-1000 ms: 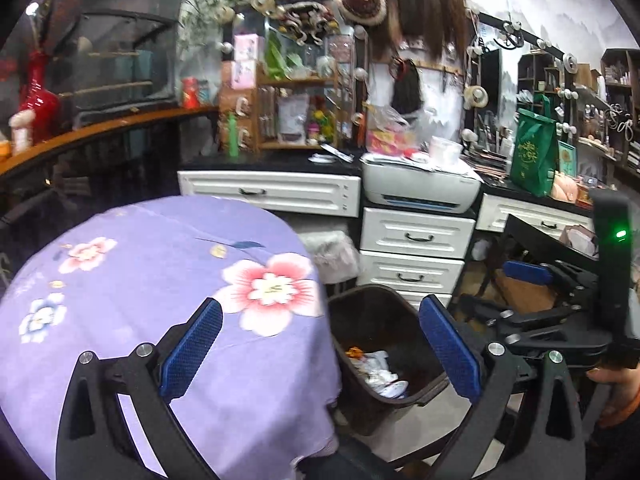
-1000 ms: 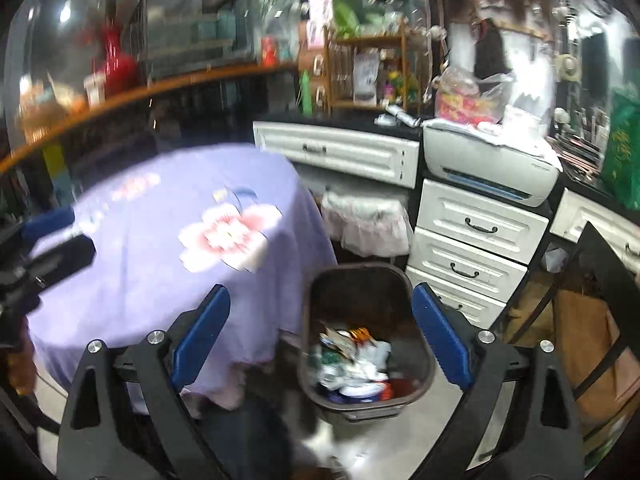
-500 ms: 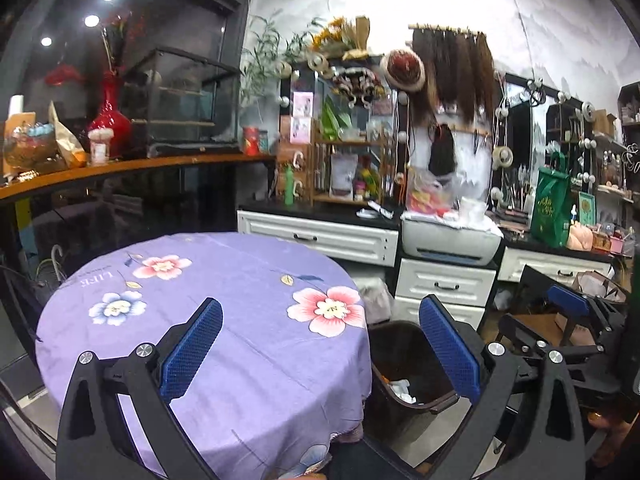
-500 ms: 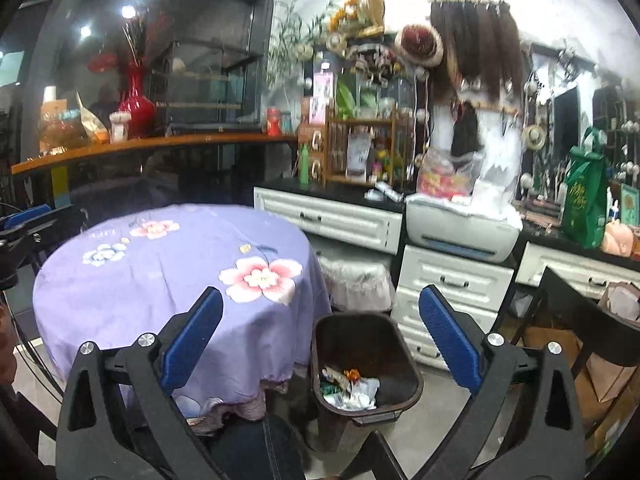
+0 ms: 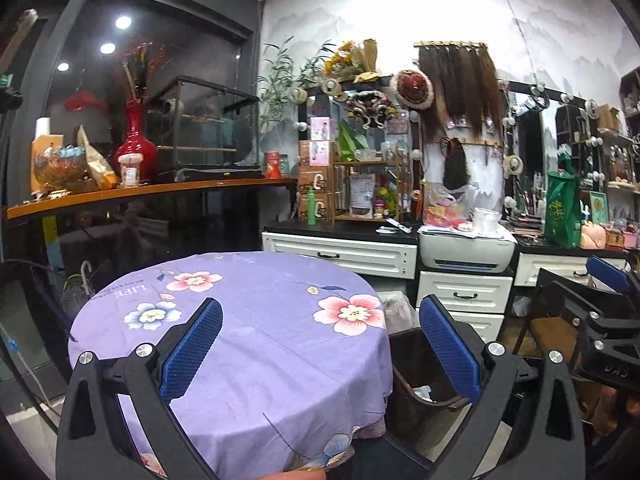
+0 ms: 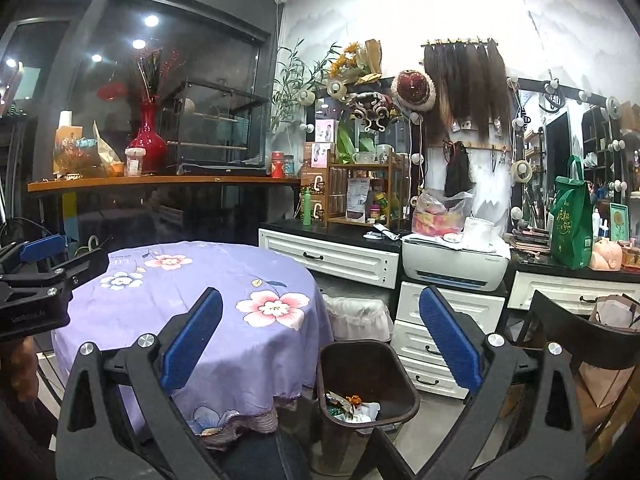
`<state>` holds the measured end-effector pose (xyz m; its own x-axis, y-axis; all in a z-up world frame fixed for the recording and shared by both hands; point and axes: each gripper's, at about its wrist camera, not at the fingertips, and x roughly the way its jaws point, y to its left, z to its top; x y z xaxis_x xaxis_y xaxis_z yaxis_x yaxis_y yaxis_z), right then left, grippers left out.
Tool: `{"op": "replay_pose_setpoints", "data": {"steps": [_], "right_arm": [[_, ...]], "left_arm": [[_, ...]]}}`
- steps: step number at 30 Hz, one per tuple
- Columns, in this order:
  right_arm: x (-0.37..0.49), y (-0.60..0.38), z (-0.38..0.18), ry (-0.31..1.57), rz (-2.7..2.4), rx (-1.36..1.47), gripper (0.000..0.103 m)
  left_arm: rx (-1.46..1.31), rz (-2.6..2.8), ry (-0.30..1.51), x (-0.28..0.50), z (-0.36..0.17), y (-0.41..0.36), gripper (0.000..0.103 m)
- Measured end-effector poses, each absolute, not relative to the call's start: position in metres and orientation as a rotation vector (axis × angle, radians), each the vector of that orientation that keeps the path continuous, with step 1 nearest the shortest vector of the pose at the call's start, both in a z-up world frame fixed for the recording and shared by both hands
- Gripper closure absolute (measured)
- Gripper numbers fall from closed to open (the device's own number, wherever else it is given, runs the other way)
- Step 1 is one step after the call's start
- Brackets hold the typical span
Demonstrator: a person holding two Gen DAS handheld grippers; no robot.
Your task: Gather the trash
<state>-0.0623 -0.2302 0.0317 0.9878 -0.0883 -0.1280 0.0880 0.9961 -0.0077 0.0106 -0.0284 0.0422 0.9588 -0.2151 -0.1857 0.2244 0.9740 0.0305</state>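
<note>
Hovering w/ both grippers wide open, nothing held: left gripper (image 5: 320, 344) over tabletop (image 5: 256, 320), right gripper (image 6: 320, 344) nearer the trash bin (image 6: 366, 376), which sits low, right of the tabletop (wrappers inside).

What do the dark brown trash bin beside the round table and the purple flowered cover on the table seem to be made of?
Dark brown trash bin: probably moulded plastic, smooth, slightly glossy, with a rolled rim. Purple flowered table cover: thin woven cloth, matte; it creases and drapes over the edge with a scalloped hem.
</note>
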Motion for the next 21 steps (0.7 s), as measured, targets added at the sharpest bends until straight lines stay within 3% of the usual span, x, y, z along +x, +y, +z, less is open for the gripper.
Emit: {"op": "replay_pose_setpoints", "data": {"steps": [21], "right_arm": [[-0.0634,-0.2386,0.0263,0.134,-0.088,0.025,0.006]], "left_arm": [[0.036,-0.201,0.181,0.0074,0.0381,-0.0218,0.005]]}}
